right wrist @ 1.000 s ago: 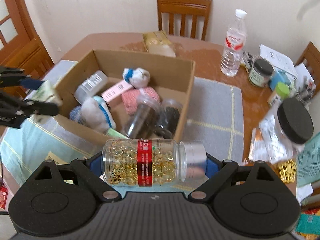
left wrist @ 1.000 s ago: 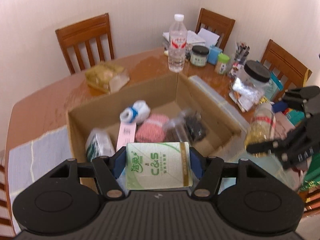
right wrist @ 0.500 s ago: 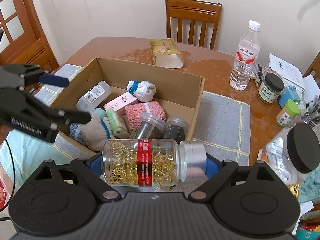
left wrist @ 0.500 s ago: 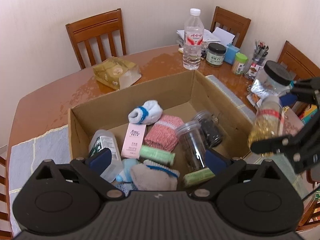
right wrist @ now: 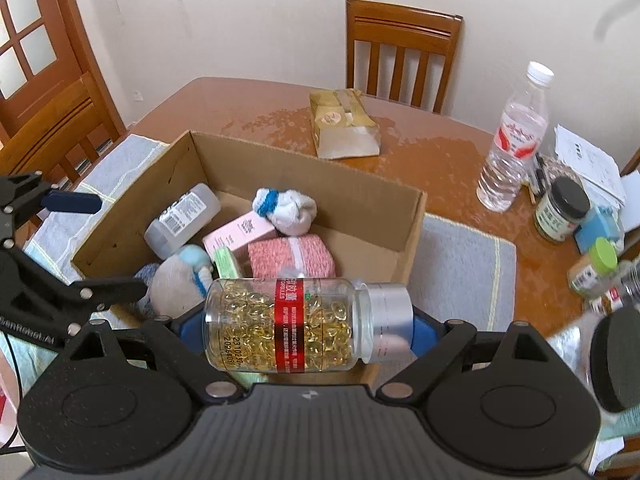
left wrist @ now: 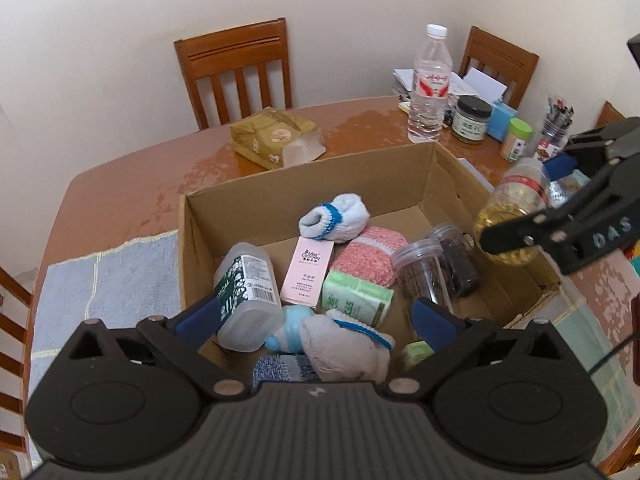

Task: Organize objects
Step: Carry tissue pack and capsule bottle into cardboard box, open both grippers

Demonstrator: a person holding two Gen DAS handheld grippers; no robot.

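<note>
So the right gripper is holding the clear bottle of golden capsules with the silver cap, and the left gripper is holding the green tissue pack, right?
Not quite. The right gripper does hold the clear bottle of golden capsules with the silver cap, but the left gripper is open and empty; its jaws have just been opening. The left wrist view shows the green tissue pack lying in the cardboard box.

Both tools are matte black plastic: the left gripper (left wrist: 316,320) has a ribbed housing, silver screws at its pivots and blue rubber pads; the right gripper (right wrist: 296,324) matches, with pale lettering along its linkage
</note>
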